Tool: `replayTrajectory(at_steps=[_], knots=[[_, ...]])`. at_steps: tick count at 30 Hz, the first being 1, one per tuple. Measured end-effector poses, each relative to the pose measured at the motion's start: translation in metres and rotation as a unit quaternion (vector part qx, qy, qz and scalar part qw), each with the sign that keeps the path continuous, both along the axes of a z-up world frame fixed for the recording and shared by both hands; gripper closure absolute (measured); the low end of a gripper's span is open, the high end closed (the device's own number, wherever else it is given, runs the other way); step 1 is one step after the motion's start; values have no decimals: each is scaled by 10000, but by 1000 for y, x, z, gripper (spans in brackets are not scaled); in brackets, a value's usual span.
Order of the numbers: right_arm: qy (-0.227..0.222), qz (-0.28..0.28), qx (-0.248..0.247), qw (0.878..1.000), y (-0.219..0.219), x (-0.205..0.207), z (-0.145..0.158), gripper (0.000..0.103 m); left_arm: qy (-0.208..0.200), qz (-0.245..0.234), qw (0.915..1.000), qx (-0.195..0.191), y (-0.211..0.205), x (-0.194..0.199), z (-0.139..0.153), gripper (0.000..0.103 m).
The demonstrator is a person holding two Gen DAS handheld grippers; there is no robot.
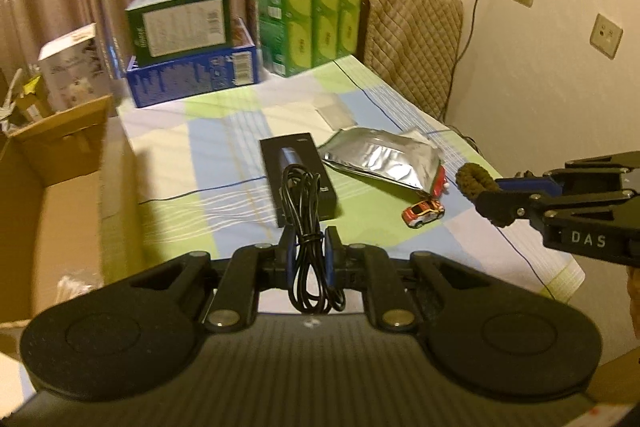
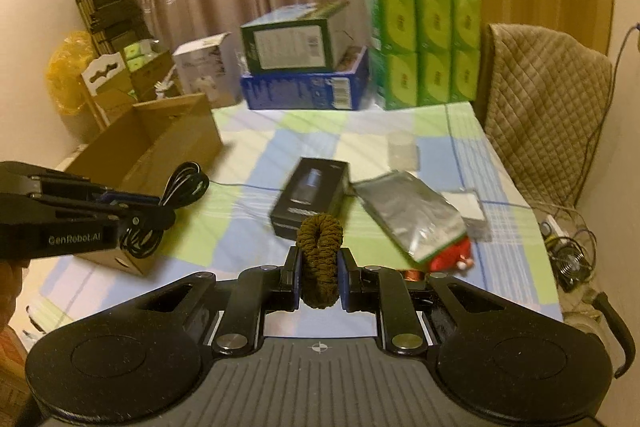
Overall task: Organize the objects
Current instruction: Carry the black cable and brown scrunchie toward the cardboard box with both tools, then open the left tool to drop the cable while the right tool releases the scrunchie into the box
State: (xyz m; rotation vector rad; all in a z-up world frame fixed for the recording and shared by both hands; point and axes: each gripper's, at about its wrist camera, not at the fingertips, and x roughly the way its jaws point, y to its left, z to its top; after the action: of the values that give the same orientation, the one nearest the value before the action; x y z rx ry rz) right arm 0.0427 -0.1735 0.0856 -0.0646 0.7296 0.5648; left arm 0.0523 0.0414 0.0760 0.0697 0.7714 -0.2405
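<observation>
My left gripper (image 1: 309, 247) is shut on a coiled black cable (image 1: 306, 223), held above the table's near edge; the cable also shows in the right wrist view (image 2: 182, 193). My right gripper (image 2: 319, 267) is shut on a brown fuzzy hair tie (image 2: 320, 259), seen from the left wrist view (image 1: 478, 187) over the table's right side. On the checked cloth lie a black box (image 1: 298, 183), a silver foil pouch (image 1: 384, 157) and a small toy car (image 1: 423, 211). An open cardboard box (image 1: 60, 187) stands at the table's left.
Stacked green and blue boxes (image 1: 188, 43) and green tissue packs (image 1: 312, 15) stand at the table's far end. A padded chair (image 1: 412, 39) is at the right. A small clear packet (image 1: 334, 111) lies beyond the pouch. A red item (image 2: 452, 255) peeks from under the pouch.
</observation>
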Motion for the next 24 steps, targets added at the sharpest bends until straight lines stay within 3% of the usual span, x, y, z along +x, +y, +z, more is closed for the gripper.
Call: replayTrajectory(at_steps=[24], knots=[[-107, 1109, 92, 9937, 142, -24, 30, 88, -300, 996, 9945, 121, 131, -54, 40, 92]])
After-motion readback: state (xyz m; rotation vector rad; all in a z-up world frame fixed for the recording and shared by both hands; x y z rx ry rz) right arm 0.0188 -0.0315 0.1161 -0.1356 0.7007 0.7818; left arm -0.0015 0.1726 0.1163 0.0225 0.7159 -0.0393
